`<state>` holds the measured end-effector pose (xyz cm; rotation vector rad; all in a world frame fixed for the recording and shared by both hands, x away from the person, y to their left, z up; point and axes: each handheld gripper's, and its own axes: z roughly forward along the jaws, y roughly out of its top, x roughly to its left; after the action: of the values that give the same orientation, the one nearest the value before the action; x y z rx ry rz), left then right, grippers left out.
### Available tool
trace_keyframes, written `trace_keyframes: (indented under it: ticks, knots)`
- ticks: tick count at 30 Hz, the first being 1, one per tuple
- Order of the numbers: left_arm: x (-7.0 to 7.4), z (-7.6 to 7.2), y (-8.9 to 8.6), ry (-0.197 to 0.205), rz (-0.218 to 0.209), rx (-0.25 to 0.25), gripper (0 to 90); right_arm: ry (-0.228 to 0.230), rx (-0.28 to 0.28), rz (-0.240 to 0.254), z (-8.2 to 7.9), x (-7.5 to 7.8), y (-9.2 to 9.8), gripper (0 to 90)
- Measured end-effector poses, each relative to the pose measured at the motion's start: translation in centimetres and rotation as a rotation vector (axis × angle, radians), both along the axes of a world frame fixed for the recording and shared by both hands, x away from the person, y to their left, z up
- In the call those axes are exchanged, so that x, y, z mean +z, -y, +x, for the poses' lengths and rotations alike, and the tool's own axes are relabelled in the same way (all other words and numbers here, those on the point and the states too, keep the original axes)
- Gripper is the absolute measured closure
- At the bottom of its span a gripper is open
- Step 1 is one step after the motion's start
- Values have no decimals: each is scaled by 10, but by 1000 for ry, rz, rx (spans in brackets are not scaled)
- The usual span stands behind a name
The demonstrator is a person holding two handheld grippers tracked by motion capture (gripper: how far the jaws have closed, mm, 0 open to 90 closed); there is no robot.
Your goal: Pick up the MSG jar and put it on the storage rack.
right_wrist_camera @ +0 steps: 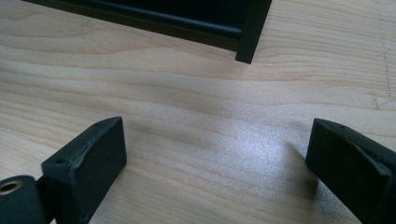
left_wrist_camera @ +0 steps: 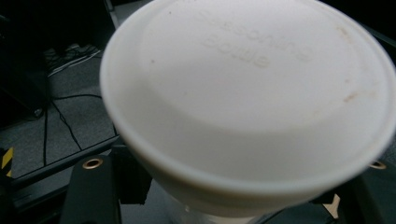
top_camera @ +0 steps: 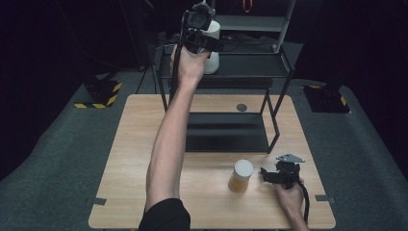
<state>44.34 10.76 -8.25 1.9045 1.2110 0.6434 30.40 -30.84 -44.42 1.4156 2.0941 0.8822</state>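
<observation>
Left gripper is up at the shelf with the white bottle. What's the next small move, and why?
Probably lower the white bottle onto the black shelf and release: the left gripper holds it at shelf height, while the right gripper rests open on the table.

Lots of bare wooden table (top_camera: 144, 159) on the left side to pass over, but a black rack (top_camera: 226, 130) blocking the middle, a white-lidded jar (top_camera: 240, 176) standing just beside the right gripper (top_camera: 271, 175), with bare wood between its wide-apart jaws.

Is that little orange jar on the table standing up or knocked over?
Standing upright. The orange jar rests on its base on the wooden table, its white lid facing up, just left of the right tongs.
</observation>
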Motion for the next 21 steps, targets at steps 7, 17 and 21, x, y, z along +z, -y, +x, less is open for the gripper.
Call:
trace_keyframes:
  ticks: [7,17,21]
  knots:
    - [-8,7,1,-8,-12,-4,335,0,0,0,0,0,0,47]
    - [-13,4,1,13,-20,-3,334,0,0,0,0,0,0,47]
    - [-14,3,1,18,-20,-5,333,0,0,0,0,0,0,47]
